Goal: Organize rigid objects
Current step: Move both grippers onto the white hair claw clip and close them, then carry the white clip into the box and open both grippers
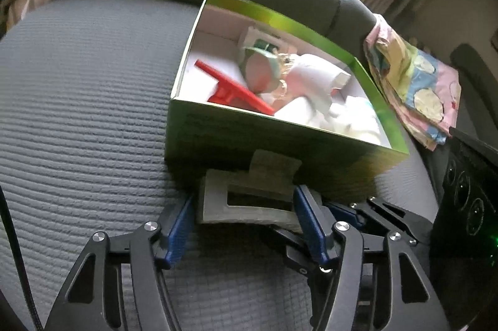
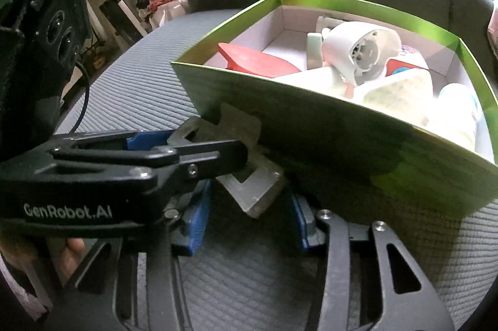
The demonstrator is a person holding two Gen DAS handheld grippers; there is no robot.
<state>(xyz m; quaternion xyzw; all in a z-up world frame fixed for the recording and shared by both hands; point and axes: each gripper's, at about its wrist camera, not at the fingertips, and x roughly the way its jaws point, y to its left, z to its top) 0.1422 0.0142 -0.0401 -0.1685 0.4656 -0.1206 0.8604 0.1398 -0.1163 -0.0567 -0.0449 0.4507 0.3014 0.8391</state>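
On a grey ribbed sofa seat, a grey hair claw clip lies against the green box. The left gripper brackets it, pads touching; the right gripper half-closed around one end. Box already holds several items; clip remains.
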